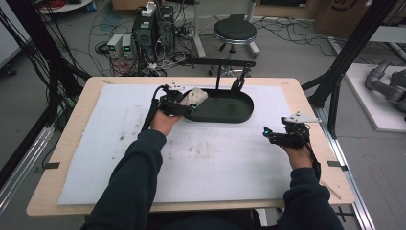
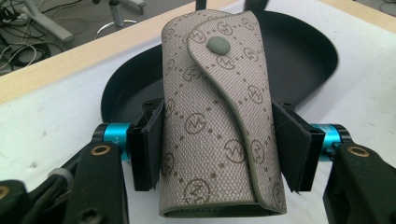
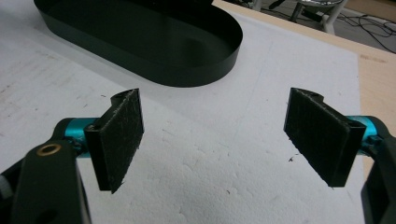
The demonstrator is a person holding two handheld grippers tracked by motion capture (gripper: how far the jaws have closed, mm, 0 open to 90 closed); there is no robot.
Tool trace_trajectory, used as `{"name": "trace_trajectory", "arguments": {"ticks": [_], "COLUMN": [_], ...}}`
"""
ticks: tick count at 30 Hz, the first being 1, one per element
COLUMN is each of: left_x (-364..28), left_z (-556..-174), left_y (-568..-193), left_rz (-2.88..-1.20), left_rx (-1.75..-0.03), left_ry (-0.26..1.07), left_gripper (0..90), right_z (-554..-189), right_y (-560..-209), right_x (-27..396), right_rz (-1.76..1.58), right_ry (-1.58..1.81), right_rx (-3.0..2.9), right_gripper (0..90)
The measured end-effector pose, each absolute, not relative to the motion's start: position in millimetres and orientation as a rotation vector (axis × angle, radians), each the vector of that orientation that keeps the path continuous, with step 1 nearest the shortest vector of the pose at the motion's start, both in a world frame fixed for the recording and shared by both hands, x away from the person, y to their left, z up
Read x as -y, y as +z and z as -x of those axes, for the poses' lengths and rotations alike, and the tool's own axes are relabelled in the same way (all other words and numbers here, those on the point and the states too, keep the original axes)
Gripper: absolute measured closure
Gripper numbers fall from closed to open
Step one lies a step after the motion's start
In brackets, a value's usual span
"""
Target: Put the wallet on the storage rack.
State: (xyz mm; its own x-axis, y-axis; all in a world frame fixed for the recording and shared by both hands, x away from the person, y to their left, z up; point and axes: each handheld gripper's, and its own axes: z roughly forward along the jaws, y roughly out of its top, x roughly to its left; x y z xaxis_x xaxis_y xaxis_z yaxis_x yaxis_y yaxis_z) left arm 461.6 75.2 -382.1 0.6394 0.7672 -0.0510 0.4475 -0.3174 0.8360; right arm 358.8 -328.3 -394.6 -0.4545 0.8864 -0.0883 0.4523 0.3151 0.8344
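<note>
**Left gripper clamps key case at tray rim**

The left gripper (image 2: 212, 144) is clenched on the grey patterned key case (image 2: 217, 116), one pad on each long side. The case sits over the black oval tray (image 1: 225, 111) at the tray's 9 o'clock end. The right gripper (image 3: 215, 135) stands wide open, holding nothing, above the white mat (image 1: 210, 158).
</note>
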Motion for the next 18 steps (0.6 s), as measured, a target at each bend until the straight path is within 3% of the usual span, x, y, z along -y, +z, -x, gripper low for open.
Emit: {"name": "trace_trajectory", "arguments": {"ticks": [18], "left_x": [-32], "left_z": [-508], "left_y": [-410], "left_rz": [-2.009], "left_rx": [-0.966], "left_ry": [0.516], "left_gripper": [39.8], "right_z": [-352], "right_y": [-395], "right_x": [334], "right_rz": [-1.189], "right_ry": [1.081], "right_rx": [-2.026], "right_gripper": [20.4]}}
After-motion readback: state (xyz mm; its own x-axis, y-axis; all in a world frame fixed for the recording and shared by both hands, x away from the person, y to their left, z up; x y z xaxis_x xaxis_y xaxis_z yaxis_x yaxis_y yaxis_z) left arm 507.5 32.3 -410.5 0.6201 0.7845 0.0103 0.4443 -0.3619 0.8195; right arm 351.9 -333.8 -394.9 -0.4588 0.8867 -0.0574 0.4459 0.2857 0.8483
